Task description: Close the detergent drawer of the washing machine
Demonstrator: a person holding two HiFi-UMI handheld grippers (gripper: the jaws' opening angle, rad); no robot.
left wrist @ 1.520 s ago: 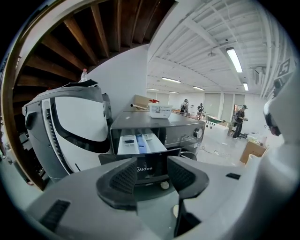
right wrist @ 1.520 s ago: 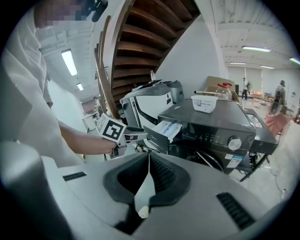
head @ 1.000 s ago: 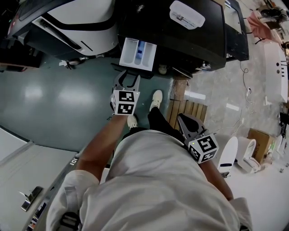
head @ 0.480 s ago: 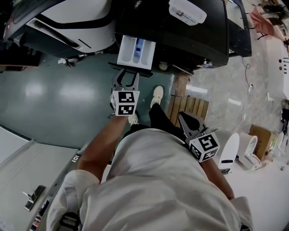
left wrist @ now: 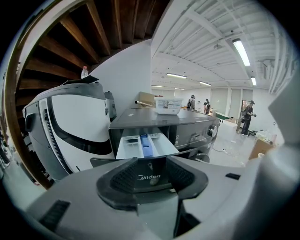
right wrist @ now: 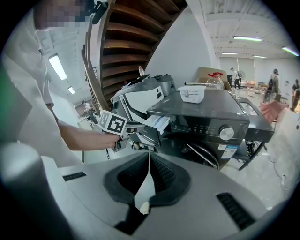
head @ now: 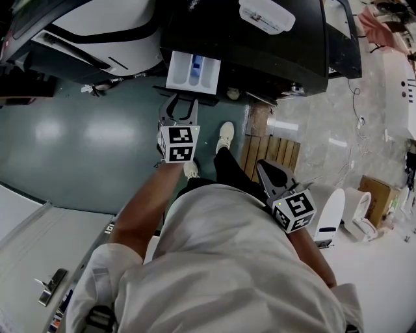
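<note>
The dark washing machine (head: 273, 45) stands at the top of the head view, with its white detergent drawer (head: 192, 70) pulled out towards me. My left gripper (head: 182, 104) is right at the drawer's dark front panel (left wrist: 149, 177), which shows between its jaws in the left gripper view. Those jaws are spread wide and have just been closing a little; I see no pad pressing on the panel. The drawer's white tray has a blue insert (left wrist: 146, 144). My right gripper (head: 266, 170) hangs back by my right side, shut with its pads (right wrist: 159, 174) together and nothing in them.
A white machine (head: 97, 26) stands left of the washer. A white box (head: 266, 16) lies on the washer's top. My shoes (head: 224, 138) are on the green floor below the drawer, beside a wooden pallet (head: 270, 156). People (left wrist: 247, 112) stand far off in the hall.
The left gripper has edged up to the drawer's front, and the drawer shows slightly less of its length. The right gripper has kept its place.
</note>
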